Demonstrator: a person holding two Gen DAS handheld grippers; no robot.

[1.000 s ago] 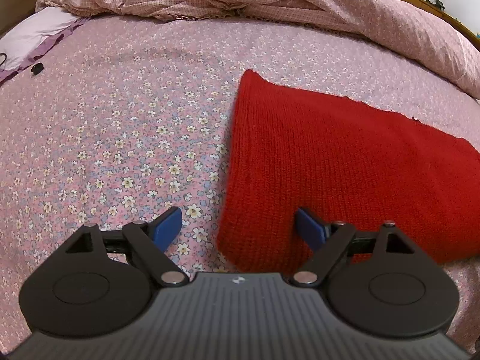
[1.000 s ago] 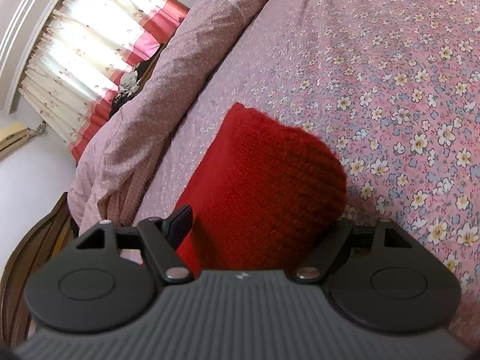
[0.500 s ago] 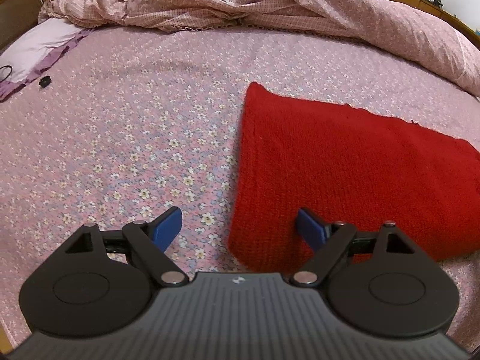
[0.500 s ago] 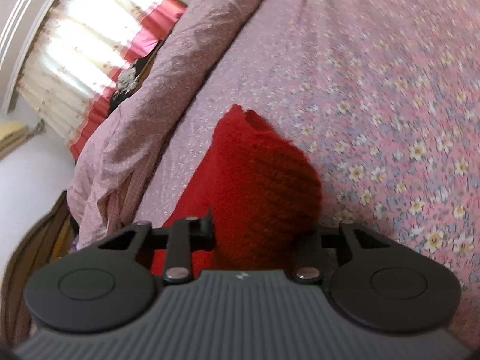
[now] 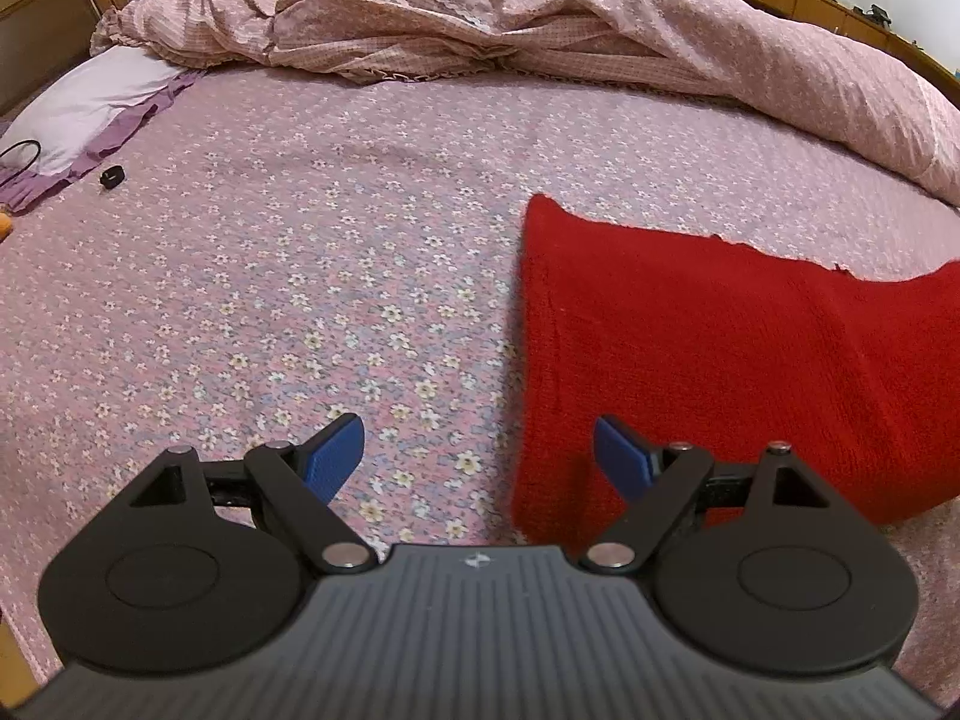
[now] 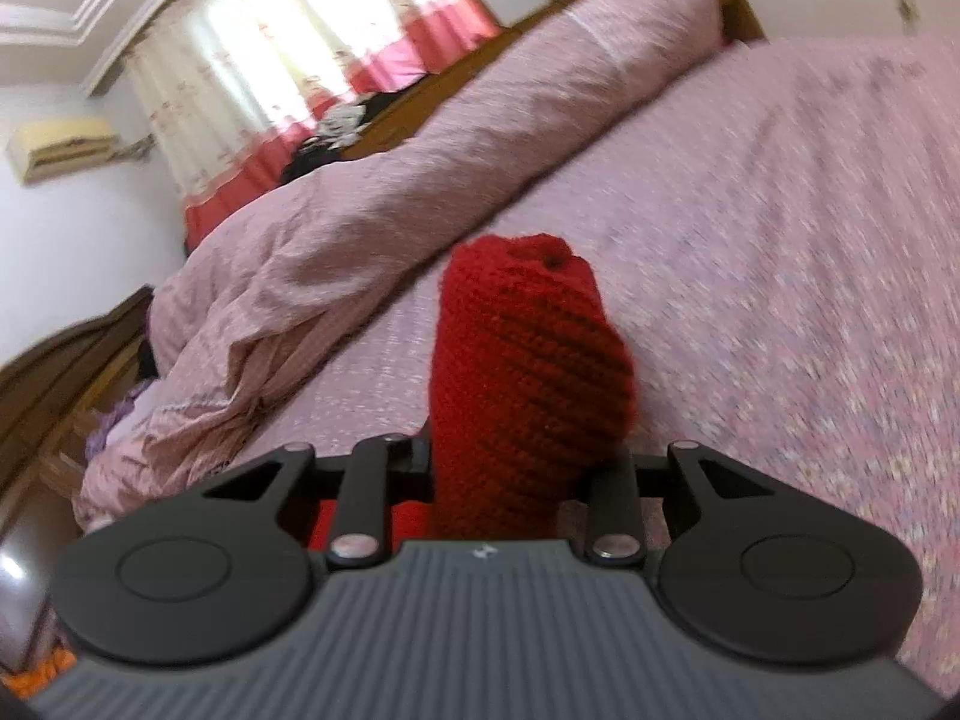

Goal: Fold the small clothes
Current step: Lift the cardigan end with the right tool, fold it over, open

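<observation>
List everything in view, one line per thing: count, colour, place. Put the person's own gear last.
Knitted garment: one, red, flat on the bed at right, one end bunched up.
Bed sheet: one, pink floral, covering the bed.
Duvet: one, pink, heaped along the far side.
Pillow: one, lilac with purple frill, far left.
Small object: one, black, beside the pillow.
Curtains: pale with pink hem, at the window.
Left gripper: one, black with blue pads, jaws open, empty.
Right gripper: one, black, jaws closing on the garment's end.
</observation>
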